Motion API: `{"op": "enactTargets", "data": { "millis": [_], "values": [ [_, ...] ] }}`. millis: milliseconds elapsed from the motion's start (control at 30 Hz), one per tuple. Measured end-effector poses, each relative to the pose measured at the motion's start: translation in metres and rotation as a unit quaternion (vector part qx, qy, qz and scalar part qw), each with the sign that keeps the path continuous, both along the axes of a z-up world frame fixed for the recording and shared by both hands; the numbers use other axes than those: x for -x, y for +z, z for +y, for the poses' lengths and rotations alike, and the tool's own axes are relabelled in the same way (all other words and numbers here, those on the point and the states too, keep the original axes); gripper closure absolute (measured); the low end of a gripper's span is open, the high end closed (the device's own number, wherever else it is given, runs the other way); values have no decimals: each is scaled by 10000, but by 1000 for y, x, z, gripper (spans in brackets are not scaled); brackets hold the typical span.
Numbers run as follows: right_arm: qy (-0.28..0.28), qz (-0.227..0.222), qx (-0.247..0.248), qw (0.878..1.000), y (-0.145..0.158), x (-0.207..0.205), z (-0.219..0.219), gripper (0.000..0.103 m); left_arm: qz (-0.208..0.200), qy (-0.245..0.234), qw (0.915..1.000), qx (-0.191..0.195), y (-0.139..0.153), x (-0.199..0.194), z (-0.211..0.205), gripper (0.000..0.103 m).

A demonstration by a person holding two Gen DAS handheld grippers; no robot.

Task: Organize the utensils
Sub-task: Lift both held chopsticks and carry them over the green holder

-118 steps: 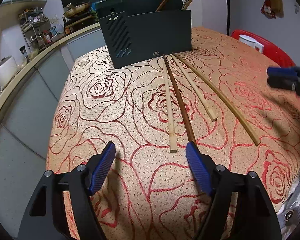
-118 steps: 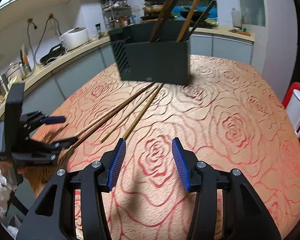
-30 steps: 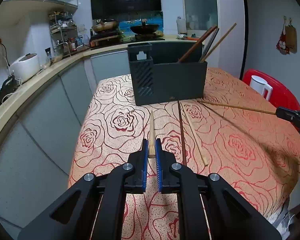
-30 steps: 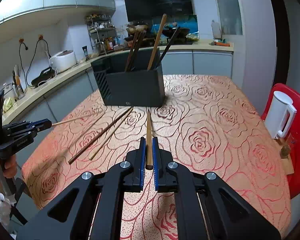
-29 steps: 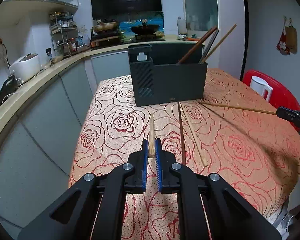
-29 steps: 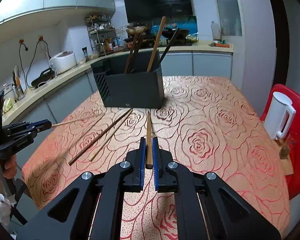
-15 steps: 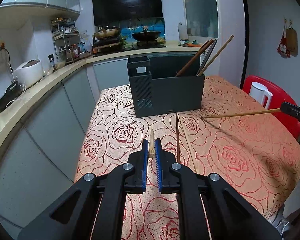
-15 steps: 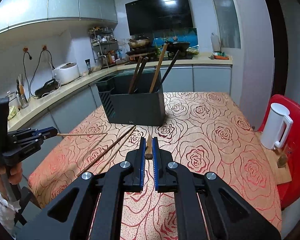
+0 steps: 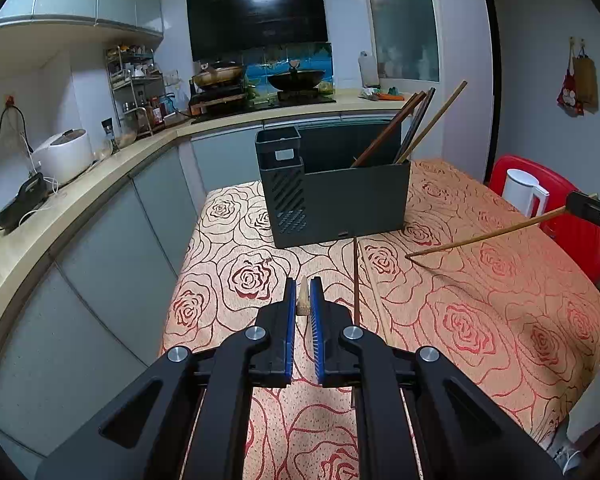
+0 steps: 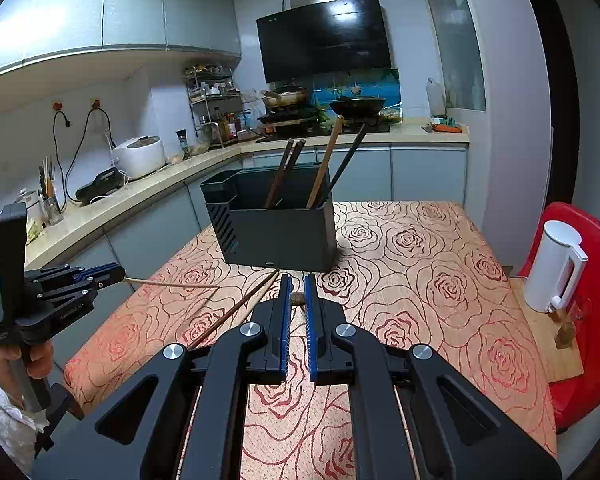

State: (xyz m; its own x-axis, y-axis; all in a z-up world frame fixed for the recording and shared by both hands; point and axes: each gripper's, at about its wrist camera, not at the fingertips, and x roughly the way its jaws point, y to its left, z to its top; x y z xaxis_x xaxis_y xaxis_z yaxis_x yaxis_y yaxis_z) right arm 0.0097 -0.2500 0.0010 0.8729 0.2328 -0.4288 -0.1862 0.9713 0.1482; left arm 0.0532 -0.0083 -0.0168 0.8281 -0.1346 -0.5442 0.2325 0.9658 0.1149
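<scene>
A dark grey utensil holder stands at the far end of the rose-patterned table; several chopsticks lean in it. My left gripper is shut on a pale wooden chopstick, held above the table and seen end-on; from the right wrist view it is the chopstick sticking out of the left gripper. My right gripper is shut on a brown chopstick, also lifted; it shows in the left wrist view. A dark chopstick and a pale one lie on the table.
A white kettle sits on a red chair at the table's right. A kitchen counter with a rice cooker runs along the left. A stove with pans is behind the holder.
Both grippers have risen and tilted, lifting their chopsticks clear of the table. The two chopsticks now point more level towards the holder.
</scene>
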Motion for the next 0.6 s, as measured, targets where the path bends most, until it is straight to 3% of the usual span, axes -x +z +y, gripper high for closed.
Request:
{"op": "enactTargets", "data": {
  "millis": [333,600],
  "values": [
    [45,-32,-54,10000,7,-4,0,96,-70,-48,10000,-45,8,-1,-1,96],
    [134,-106,-18,9999,30,-24,4,96,-27,-175,9994,307,41,-18,19,96]
  ]
}}
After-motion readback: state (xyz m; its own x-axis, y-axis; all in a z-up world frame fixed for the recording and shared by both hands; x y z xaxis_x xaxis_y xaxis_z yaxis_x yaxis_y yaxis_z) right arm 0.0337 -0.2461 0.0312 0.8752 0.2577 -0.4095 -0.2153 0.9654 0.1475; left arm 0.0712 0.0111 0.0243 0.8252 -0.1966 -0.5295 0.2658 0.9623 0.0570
